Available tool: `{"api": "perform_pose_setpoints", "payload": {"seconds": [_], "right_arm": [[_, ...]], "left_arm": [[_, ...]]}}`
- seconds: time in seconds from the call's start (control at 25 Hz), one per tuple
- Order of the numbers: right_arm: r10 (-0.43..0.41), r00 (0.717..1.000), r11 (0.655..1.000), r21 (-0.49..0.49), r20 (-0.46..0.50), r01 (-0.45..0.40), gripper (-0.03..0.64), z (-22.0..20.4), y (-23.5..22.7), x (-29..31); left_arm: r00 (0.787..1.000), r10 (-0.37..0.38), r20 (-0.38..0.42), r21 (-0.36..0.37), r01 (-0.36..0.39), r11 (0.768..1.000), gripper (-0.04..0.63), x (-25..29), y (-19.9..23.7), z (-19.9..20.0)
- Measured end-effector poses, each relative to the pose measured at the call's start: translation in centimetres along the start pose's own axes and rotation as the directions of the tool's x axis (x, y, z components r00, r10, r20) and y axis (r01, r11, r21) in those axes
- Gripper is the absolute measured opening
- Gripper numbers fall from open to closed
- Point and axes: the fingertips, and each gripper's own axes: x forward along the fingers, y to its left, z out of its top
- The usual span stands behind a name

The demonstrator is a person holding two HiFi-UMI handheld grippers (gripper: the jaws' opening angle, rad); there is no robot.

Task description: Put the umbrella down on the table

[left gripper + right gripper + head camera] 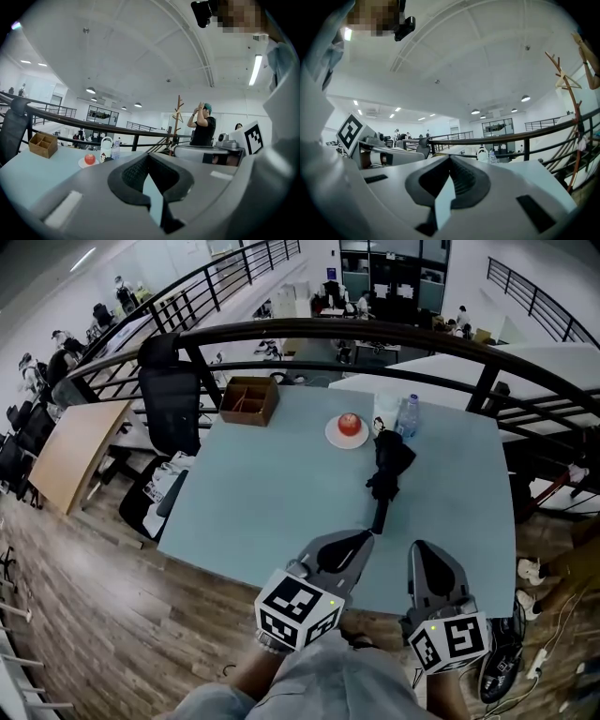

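Note:
The black folded umbrella (387, 467) lies flat on the pale blue table (262, 493), its handle pointing toward the near edge. My left gripper (364, 537) is over the near edge with its tips just short of the handle end; its jaws are shut with nothing between them, as the left gripper view (149, 161) shows. To its right, my right gripper (421, 549) also hovers at the near edge. It is shut and empty too, which the right gripper view (450, 165) confirms. Neither gripper holds the umbrella.
At the table's far side are a wooden box (248, 399), a plate with a red apple (348, 427), a white mug (384, 411) and a water bottle (408, 415). A black chair (170, 401) stands at the left corner, and a dark railing (375, 332) runs behind.

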Motion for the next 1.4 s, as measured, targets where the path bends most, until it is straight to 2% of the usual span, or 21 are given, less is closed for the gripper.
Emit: {"api": "perform_pose_setpoints", "payload": {"seconds": [1.4], "right_arm": [[0.007, 1.000, 1.000, 0.006, -0.015, -0.007, 0.000, -0.5, 0.2, -0.1]], "left_arm": [[0.998, -0.012, -0.056, 0.016, 0.013, 1.000, 0.005, 0.4, -0.4, -1.2]]}}
